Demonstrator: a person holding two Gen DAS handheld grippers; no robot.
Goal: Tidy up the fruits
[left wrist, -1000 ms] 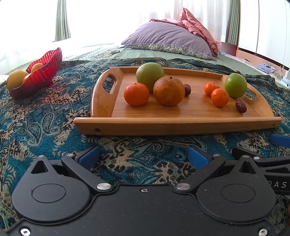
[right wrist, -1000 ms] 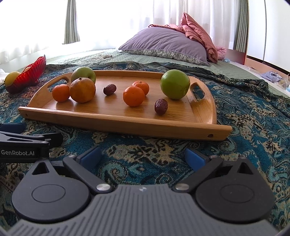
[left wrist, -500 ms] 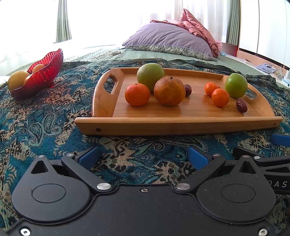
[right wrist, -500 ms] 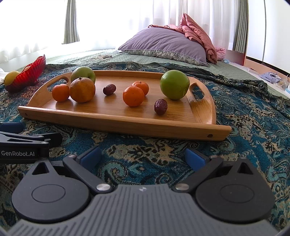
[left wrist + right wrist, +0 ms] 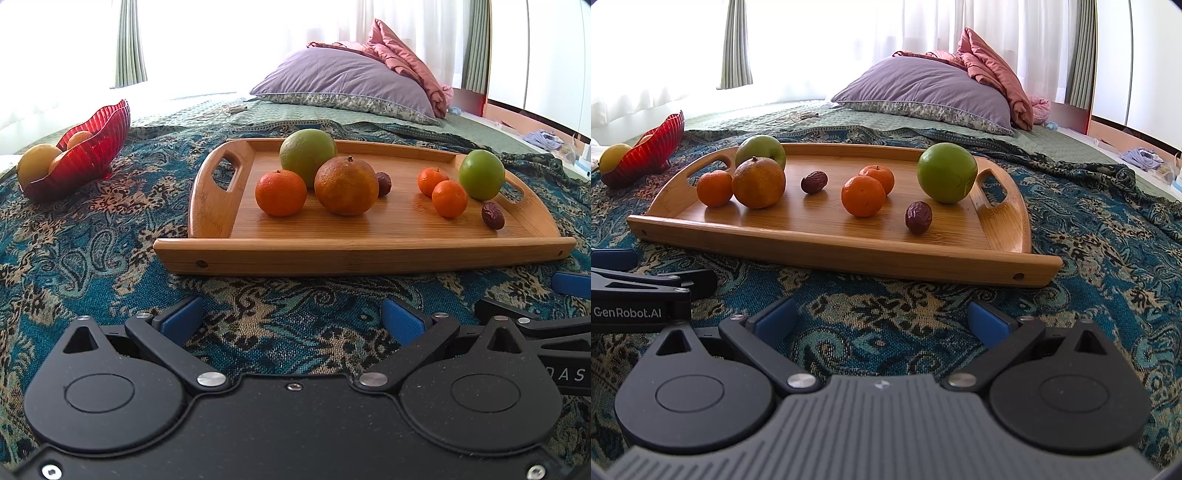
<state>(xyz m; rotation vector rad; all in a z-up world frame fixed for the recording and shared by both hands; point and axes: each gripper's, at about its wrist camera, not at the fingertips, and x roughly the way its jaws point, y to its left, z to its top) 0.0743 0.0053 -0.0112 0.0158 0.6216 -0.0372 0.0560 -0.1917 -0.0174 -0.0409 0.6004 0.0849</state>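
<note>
Both the left gripper [image 5: 291,314] and right gripper [image 5: 881,319] sit low over the paisley bedspread [image 5: 92,236], fingers spread wide, holding nothing. The fruits lie on the bamboo tray [image 5: 849,254]: tangerines, two green apples, two dates. The tray's near rim fronts them. The left view shows the red bowl [image 5: 92,147] fully.
</note>
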